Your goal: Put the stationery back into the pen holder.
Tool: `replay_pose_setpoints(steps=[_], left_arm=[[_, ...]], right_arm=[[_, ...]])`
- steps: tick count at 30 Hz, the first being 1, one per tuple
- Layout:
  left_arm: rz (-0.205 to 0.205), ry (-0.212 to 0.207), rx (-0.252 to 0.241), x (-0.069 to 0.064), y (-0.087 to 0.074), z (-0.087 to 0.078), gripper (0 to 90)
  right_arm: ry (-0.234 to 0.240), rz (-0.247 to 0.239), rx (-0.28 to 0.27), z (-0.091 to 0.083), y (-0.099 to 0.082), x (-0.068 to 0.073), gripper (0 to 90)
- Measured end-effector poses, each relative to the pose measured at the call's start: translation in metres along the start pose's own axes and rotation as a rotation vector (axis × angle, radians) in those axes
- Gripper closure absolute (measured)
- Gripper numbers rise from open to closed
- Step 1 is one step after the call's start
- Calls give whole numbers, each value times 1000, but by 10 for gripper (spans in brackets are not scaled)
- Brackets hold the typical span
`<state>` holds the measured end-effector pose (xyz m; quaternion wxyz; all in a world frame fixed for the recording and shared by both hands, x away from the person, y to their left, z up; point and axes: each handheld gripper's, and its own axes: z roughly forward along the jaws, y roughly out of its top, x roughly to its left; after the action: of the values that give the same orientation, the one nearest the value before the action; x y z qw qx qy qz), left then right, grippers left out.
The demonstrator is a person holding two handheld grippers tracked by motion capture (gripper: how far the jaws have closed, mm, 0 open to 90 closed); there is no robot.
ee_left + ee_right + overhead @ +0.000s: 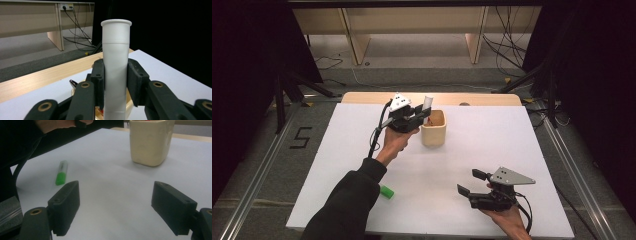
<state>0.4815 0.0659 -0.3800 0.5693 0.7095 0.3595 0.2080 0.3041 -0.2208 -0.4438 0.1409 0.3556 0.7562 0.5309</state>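
The left tool (419,116) is closed on a white tube (115,67). Both its black pads press on the sides of the tube, which stands straight up between them with its wide open rim at the top. In the high view the tube (427,101) pokes up just above the tool, at the left back edge of the cream cup (434,131). The cup sits just below and to the right of the tube, so I think the tube has to go a little to the right and then straight down to land inside. Its long side already points up and down, which fits the open mouth of the cup. Something red and a bit of shiny metal already lie in the cup, and they could get in the way of the tube going down. The left hand (396,141) is right by the cup, much nearer than the other hand.

Going right along the white worktop (492,145), a green marker (386,191) lies flat near the dark sleeve, well apart from the cup.

The right tool (472,182) rests low at the near right of the worktop. Its jaws stand wide open and hold nothing. From its own camera the green marker (61,173) lies ahead to the left and the cup (150,141) stands farther off, with bare worktop between
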Motion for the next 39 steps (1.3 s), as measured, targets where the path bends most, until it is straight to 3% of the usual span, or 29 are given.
replay_pose_setpoints(steps=[14, 28, 34, 39], left_arm=[[8, -1, 10, -8, 0, 19, 694], [-26, 15, 51, 0, -8, 32, 694], [-11, 19, 68, 3, -10, 34, 693], [-23, 18, 73, 4, -12, 37, 693]], right_arm=[[7, 0, 3, 1, 0, 0, 234], [10, 1, 3, 1, 0, 0, 234], [11, 0, 5, 1, 0, 0, 234], [12, -3, 7, 2, -1, 1, 234]])
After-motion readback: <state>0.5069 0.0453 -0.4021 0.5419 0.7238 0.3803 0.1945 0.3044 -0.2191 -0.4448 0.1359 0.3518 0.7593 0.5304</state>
